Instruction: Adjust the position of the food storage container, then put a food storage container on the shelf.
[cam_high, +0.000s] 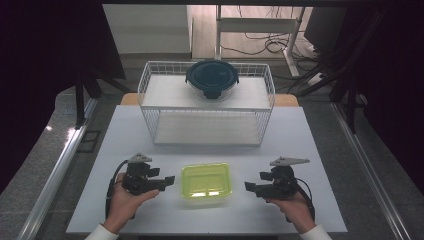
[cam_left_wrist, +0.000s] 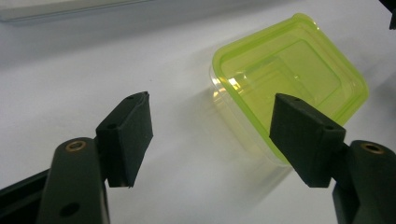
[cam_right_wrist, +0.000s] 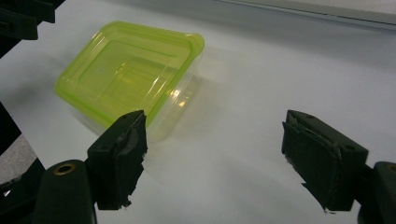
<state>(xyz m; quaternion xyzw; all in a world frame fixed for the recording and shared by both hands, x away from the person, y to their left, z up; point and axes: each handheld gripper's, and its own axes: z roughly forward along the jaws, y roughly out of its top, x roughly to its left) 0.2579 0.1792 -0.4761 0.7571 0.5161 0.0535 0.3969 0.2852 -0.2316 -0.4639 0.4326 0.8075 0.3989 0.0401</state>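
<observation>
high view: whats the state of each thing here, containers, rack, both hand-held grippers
Yellow-green lidded plastic container: lid on, flat on the white table, between the grippers, untouched.
Round glass container with dark blue lid: lid on, upright on the rack's top shelf.
White wire rack: upright; lower shelf bare.
Left hand-held gripper: open, holding nothing.
Right hand-held gripper: open, holding nothing.

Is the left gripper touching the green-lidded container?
Apart. The high view shows bare table between the left gripper and the green-lidded container.
</observation>
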